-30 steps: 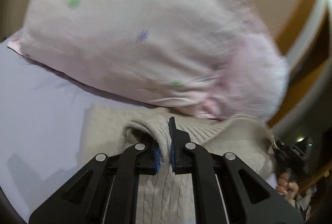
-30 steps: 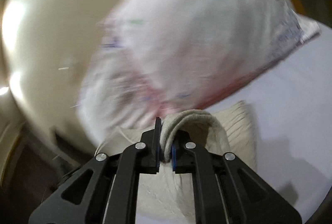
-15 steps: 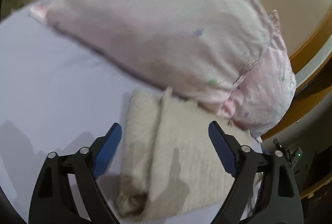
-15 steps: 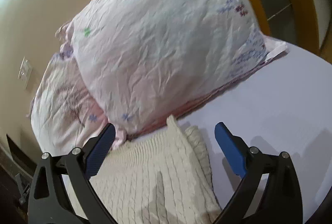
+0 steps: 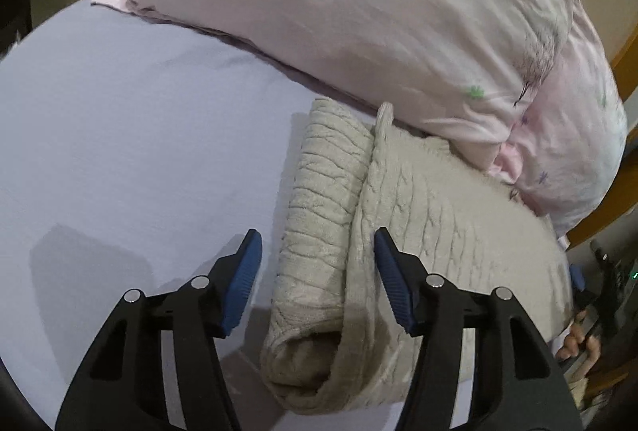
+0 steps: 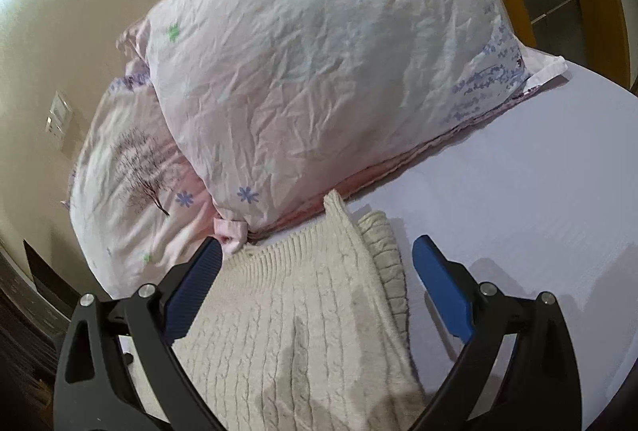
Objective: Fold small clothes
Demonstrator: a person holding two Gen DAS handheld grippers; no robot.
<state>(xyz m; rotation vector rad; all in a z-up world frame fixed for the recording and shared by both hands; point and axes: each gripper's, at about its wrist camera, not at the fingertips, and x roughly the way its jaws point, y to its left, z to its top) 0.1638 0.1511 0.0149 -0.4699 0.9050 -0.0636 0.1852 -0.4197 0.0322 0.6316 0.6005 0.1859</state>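
There is 1 cream knitted sweater [image 5: 418,223], folded, in the lower middle of the frame. There are 2 pink pillows [image 6: 319,64] across the top. There is 1 bed sheet [image 5: 139,136] on the left. There are 2 grippers, 1 in each view.

A folded cream cable-knit sweater [image 5: 418,231] lies on a pale lavender bedsheet [image 5: 139,152]. Its far edge touches a large pink floral-print pillow [image 5: 359,12], which blocks passage beyond it. A second pink pillow with a tree print [image 6: 127,172] sits beside the first, closing off that far corner. On the sweater's other long side, bare sheet [image 6: 538,172] stretches wide, giving open room to approach. A beige wall [image 6: 79,12] rises behind the pillows. Both grippers hover with jaws spread above the sweater.
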